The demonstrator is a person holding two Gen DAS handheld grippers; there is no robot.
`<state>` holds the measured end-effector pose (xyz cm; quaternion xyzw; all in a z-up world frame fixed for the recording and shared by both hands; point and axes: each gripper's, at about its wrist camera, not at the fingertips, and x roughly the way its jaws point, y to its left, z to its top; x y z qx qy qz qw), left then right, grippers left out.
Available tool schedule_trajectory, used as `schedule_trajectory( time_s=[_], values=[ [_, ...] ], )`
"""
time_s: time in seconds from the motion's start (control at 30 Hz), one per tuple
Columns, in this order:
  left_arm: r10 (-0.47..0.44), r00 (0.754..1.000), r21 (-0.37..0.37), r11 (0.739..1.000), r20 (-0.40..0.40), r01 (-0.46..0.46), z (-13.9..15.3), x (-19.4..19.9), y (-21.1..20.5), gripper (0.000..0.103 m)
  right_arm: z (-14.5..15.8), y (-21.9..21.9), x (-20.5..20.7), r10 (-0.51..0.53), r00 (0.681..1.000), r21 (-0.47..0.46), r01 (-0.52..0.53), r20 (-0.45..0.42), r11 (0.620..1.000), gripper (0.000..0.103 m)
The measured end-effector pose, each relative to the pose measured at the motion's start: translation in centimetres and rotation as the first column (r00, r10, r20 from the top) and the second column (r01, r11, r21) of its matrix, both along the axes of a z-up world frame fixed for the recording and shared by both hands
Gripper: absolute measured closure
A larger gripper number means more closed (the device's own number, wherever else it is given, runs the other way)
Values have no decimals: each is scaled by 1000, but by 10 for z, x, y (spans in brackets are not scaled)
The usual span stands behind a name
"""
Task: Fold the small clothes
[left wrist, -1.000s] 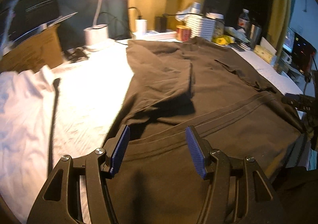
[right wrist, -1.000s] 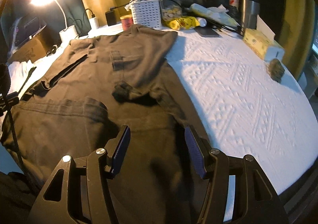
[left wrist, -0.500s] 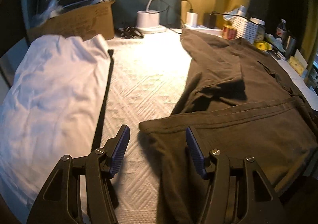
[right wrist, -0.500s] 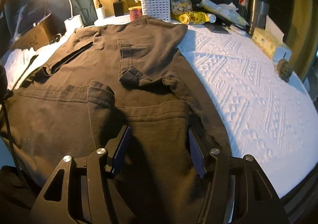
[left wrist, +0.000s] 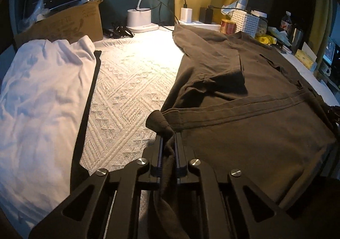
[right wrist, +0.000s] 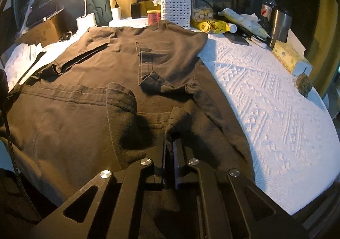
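A dark brown shirt (left wrist: 244, 90) lies spread flat on the white textured cover (left wrist: 127, 90), collar toward the far clutter, sleeves folded in over the body. My left gripper (left wrist: 169, 139) has its jaws closing, pinching the near-left corner of the bottom hem, which bunches up between the pads. In the right wrist view the same shirt (right wrist: 106, 69) fills the left half. My right gripper (right wrist: 169, 141) also has its jaws closing, pinching the cloth at the near-right hem corner.
A crumpled white garment (left wrist: 38, 101) lies left of the shirt. At the far edge stand a cardboard box (left wrist: 63, 24), a lamp base (left wrist: 139, 18), a white basket (right wrist: 175, 9), a steel tumbler (right wrist: 279, 24) and a tissue box (right wrist: 291, 58). Bare cover (right wrist: 276, 111) stretches to the right.
Both grippers stood open over the shirt's hem and have now closed on its near corners. The left one shifted left to the hem corner; the right one edged forward.
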<state>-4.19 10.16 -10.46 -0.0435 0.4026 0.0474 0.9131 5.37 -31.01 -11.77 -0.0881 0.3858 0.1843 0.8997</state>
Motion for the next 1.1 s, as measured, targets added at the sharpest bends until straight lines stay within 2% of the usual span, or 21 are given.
schedule_trajectory(
  time_s=[0.33,0.4,1.1],
  values=[
    [-25,997,5,1000,79,25,30,-9,-9,98,37,-19,-13,-47,993,23,44,107,999,97],
    [-24,995,14,1000,95,23,37,-10,-11,102,41,-22,-14,-51,992,25,49,117,999,97],
    [-7,982,59,998,186,-4,77,-4,-13,102,82,-45,-16,-92,973,92,74,213,993,97]
  ],
)
